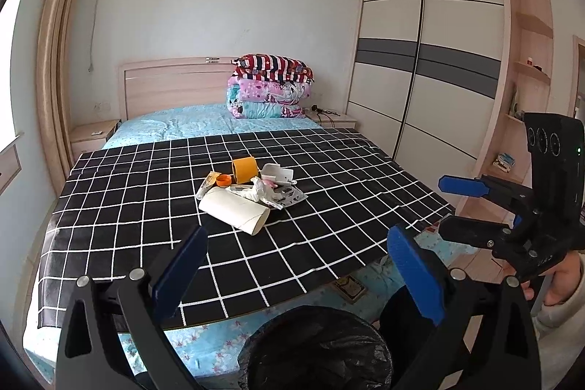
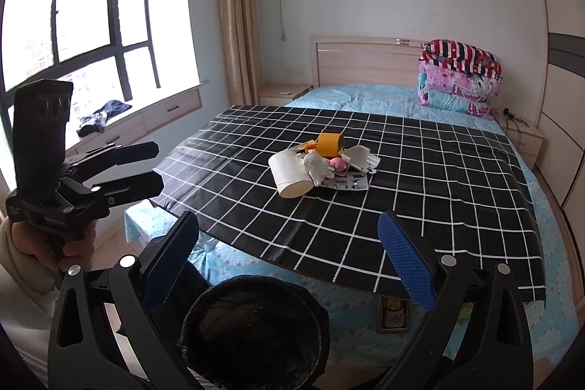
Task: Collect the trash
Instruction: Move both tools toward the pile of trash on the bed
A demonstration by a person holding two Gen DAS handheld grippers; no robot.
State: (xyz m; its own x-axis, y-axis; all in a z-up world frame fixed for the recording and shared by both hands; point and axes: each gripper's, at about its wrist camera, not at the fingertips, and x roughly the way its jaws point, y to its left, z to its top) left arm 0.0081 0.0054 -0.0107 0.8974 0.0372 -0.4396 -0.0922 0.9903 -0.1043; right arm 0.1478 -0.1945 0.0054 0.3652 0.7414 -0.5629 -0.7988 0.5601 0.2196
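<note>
Near the cloth's (image 1: pixel 329 170) middle lay the trash (image 1: pixel 252 192), heaped for easy reach; below the bed's near edge stood the bin (image 2: pixel 252 328). Both grippers, left (image 1: pixel 296 265) and right (image 2: pixel 289 258), gaped wide, empty.

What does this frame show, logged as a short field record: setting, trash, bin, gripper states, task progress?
setting: bedroom, bed partly covered by black checked cloth
trash: pile mid-cloth with cardboard tube, orange tape roll, crumpled tissue, blister pack
bin: black-lined trash bin at the foot of the bed
left gripper: open, empty
right gripper: open, empty
progress: nothing picked up yet
</note>
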